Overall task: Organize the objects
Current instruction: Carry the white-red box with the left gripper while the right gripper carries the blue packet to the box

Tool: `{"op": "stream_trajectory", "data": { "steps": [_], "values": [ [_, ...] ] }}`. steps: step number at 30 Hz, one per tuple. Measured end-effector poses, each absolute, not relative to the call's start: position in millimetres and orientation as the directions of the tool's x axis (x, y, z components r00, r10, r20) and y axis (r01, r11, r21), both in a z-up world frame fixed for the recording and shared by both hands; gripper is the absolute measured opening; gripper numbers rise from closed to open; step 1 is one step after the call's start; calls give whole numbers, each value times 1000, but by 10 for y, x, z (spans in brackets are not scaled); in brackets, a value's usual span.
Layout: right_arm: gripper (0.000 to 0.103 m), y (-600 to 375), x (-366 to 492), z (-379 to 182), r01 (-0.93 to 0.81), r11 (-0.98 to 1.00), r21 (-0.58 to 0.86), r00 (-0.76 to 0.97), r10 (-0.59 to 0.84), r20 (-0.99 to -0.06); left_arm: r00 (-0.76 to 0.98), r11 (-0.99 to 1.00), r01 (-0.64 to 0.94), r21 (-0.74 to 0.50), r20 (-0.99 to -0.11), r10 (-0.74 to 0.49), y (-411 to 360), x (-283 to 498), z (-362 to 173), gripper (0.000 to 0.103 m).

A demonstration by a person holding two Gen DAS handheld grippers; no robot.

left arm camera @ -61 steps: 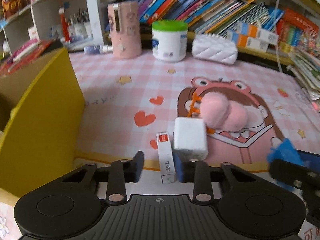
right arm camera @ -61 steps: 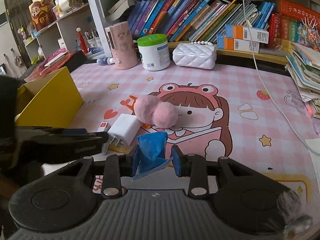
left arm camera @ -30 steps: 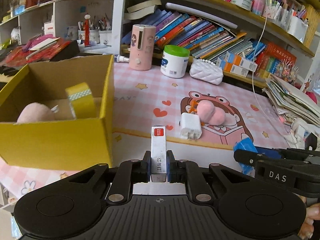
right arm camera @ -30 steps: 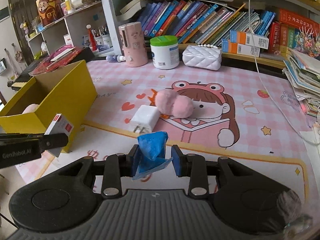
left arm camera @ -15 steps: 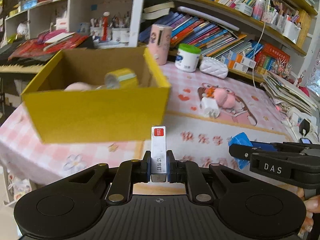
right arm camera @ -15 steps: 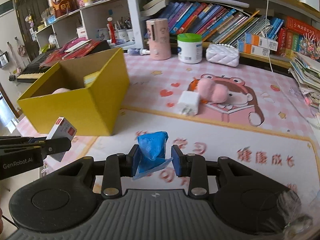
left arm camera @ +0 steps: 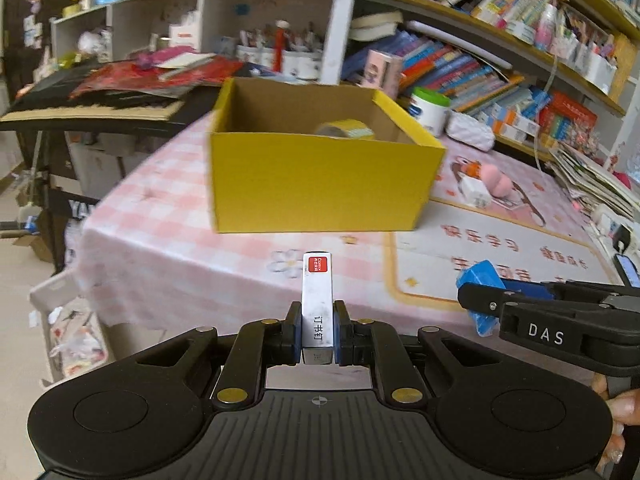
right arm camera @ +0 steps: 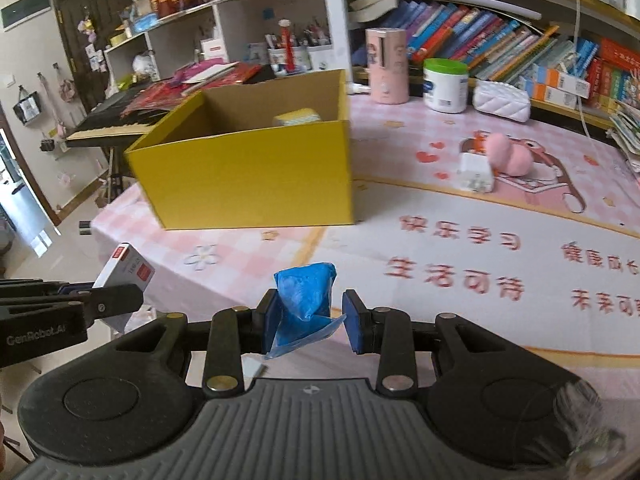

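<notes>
My left gripper (left arm camera: 317,330) is shut on a small white staple box (left arm camera: 317,300) with a red label, held off the table's near edge. It also shows at the left of the right wrist view (right arm camera: 124,276). My right gripper (right arm camera: 310,320) is shut on a crumpled blue plastic bag (right arm camera: 306,300), which also shows in the left wrist view (left arm camera: 480,280). The open yellow cardboard box (left arm camera: 320,184) stands on the table ahead, also seen in the right wrist view (right arm camera: 248,176), with a yellow tape roll (right arm camera: 298,117) inside.
A white charger (right arm camera: 474,172) and a pink plush (right arm camera: 508,152) lie on the pink mat (right arm camera: 480,248) to the right. A pink cup (right arm camera: 386,66), a green-lidded tub (right arm camera: 445,86) and a white purse (right arm camera: 502,100) stand before the bookshelf. The table edge and floor lie left.
Both grippers have pulled back toward the near-left table edge, each still holding its object. The yellow box now sits straight ahead and farther off.
</notes>
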State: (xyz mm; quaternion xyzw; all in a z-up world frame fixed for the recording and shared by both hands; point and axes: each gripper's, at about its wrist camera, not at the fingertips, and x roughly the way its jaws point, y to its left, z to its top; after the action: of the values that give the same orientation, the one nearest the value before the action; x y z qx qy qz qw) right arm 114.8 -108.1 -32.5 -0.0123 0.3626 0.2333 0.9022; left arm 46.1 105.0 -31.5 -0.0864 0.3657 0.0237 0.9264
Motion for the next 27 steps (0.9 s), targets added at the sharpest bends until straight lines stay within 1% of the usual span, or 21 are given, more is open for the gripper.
{"op": "stream_trajectory", "data": {
  "steps": [6,13,19,27],
  "values": [
    [32,-717,924,-265,-490,861,133,618,451,-643,749,978,-149,-146,-662,15,1332,249,-257,13],
    [32,-500,827,-143,-518,850,93,633,455,-626,779,974,-162,-160,-627,27,1460,209,-175,13],
    [32,-447,922,-42,-517,854,66,660,446,-605,798,976,-142,-166,-602,14,1472,382,-99,13],
    [32,-392,1335,168,-527,847,63,694,473,-542,825,979,-144,-147,-564,37,1474,802,58,13]
  ]
}}
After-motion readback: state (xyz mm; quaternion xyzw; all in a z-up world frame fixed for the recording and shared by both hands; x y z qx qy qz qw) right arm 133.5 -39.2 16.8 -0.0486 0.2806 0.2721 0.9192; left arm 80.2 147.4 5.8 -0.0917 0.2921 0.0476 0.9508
